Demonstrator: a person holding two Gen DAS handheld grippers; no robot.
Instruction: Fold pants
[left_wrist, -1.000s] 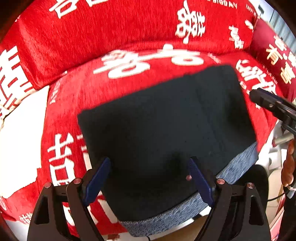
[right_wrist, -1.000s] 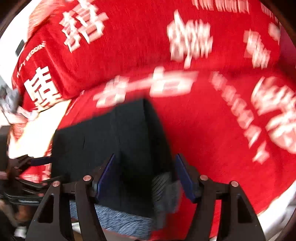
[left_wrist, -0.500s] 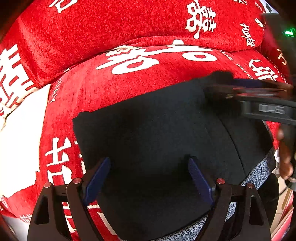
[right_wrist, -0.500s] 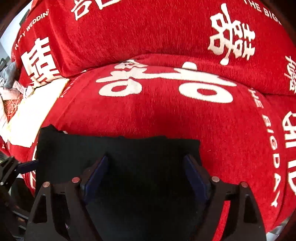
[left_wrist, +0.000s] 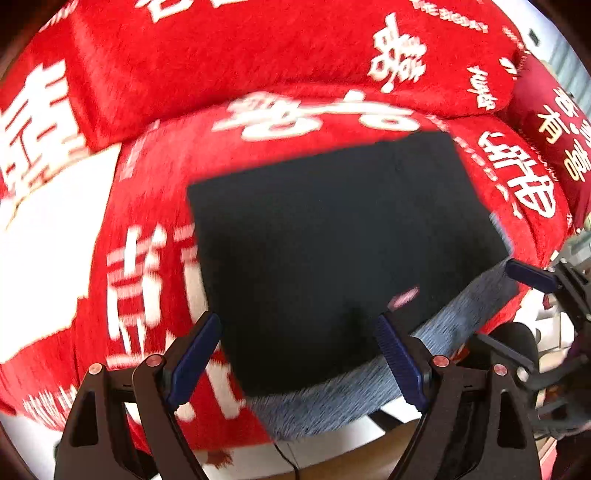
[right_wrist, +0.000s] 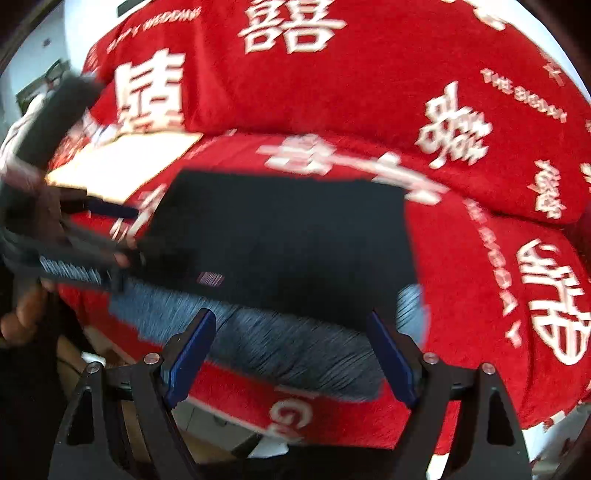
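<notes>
Black pants (left_wrist: 332, 240), folded into a rectangle, lie flat on the red sofa seat (left_wrist: 155, 206). Their grey waistband (left_wrist: 351, 398) runs along the near edge, by the seat's front. My left gripper (left_wrist: 299, 354) hovers open over the near left part of the pants, with nothing between its fingers. My right gripper (right_wrist: 291, 354) is open above the waistband (right_wrist: 295, 347) and also grips nothing. In the left wrist view one right finger (left_wrist: 532, 275) shows by the pants' right corner. In the right wrist view the left fingers (right_wrist: 103, 210) show at the left edge of the pants (right_wrist: 288, 240).
A red back cushion (left_wrist: 258, 55) with white characters rises behind the seat. A dark red pillow (left_wrist: 554, 122) stands at the right end. A white patch (left_wrist: 37, 258) covers the seat to the left. A hand (right_wrist: 22, 317) holds the left gripper. Floor shows below the seat's front edge.
The right gripper has pulled back from over the pants to their near right corner, and its jaws stand wider than a second ago. The left gripper shifted slightly and stayed open.
</notes>
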